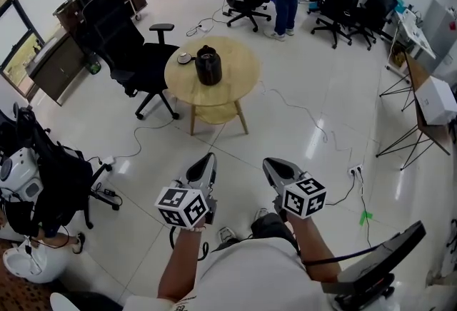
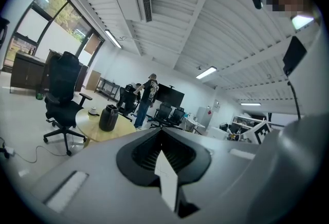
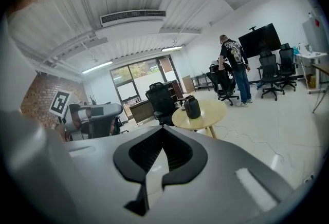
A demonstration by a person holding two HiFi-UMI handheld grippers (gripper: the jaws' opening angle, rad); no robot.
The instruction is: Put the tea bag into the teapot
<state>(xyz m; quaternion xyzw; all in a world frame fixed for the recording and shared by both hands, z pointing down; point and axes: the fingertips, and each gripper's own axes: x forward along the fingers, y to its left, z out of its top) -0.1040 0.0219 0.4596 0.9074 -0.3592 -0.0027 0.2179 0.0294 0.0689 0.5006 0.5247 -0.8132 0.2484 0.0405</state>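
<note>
Your left gripper [image 1: 208,160] and right gripper [image 1: 270,164] are both closed on nothing, so walk to the round table [image 1: 230,85] at upper centre and face the teapot [image 1: 208,65] squarely first

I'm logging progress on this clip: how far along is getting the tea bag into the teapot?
Nothing looks done. The teapot stands on the round table across the floor, a small dish beside it; whether that holds the tea bag is too small to tell. In hand: nothing, the left tongs and right tongs are shut and empty, far from the table. Left: everything, approach, grasp the bag, drop it in.
</note>
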